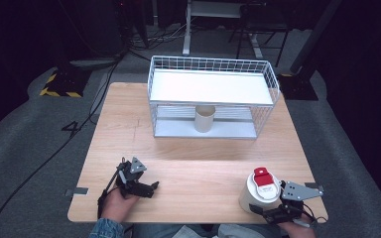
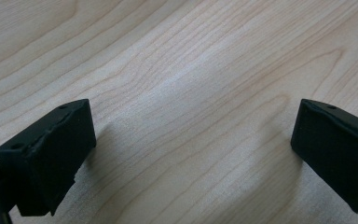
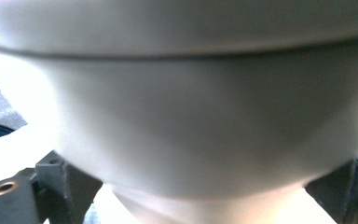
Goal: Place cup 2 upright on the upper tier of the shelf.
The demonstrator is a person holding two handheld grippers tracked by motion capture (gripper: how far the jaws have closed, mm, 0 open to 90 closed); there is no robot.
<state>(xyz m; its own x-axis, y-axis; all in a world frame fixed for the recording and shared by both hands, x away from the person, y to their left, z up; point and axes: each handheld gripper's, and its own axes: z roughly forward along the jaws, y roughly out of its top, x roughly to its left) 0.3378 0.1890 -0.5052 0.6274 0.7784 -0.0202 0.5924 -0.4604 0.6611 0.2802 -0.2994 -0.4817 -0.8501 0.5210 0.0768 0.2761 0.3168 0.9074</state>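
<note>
The white canister with a red flip lid stands upright at the near right corner of the wooden table, and the right gripper has its jaws around the lower body; the right gripper view shows the white wall pressed between them, so the grasp looks made. Lifting and placing appear still to come, probably toward the white wire shelf rack at the far edge, where a beige cup sits on the lower tier. The left gripper rests idle, jaws spread over bare wood.
</note>
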